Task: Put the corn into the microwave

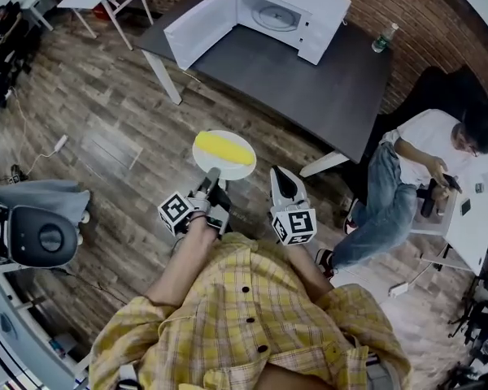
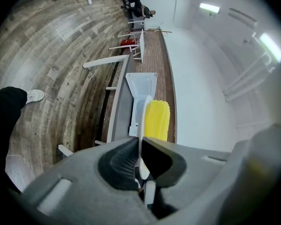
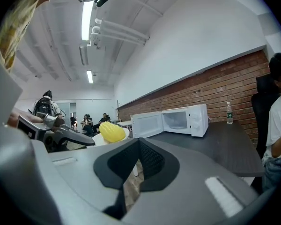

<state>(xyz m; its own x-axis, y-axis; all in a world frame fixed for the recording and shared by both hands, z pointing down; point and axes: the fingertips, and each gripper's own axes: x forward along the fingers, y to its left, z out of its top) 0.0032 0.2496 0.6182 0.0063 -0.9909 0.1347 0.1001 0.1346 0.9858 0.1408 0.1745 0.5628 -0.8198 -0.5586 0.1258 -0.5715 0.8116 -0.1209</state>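
**Head view.** The left gripper (image 1: 213, 179), at the lower centre of the frame, is clamping its jaws on the near rim of a round white plate (image 1: 228, 172). It is holding the plate roughly level above the wooden floor (image 1: 89, 112). The corn (image 1: 223, 148), a yellow cob, is lying across the plate, its length running left to right in the frame. The right gripper (image 1: 283, 182) is pointing the same way just to the right of the plate, apart from it.

**Left gripper view.** The plate is showing edge-on as a thin white line pinched between the two dark pads. The cob is rising just to the right of that line.

**Right gripper view.** The jaws are meeting at their tips and are carrying nothing. The cob on its plate is showing beyond them at centre left.

**Surroundings, head view.** The white microwave (image 1: 289, 15) is standing on the dark desk (image 1: 309, 80) in the upper centre of the frame, well apart from the plate. Its door (image 1: 199, 27) is hanging wide open toward the left of the frame, exposing the glass turntable (image 1: 275, 16) inside. A water bottle (image 1: 384, 37) is standing upright near the desk's far right edge. A seated person (image 1: 423, 157) in a white top and jeans is sitting at the right edge of the frame, beside the desk. The yellow checked shirt (image 1: 252, 315) of the person holding the grippers is filling the bottom of the frame.
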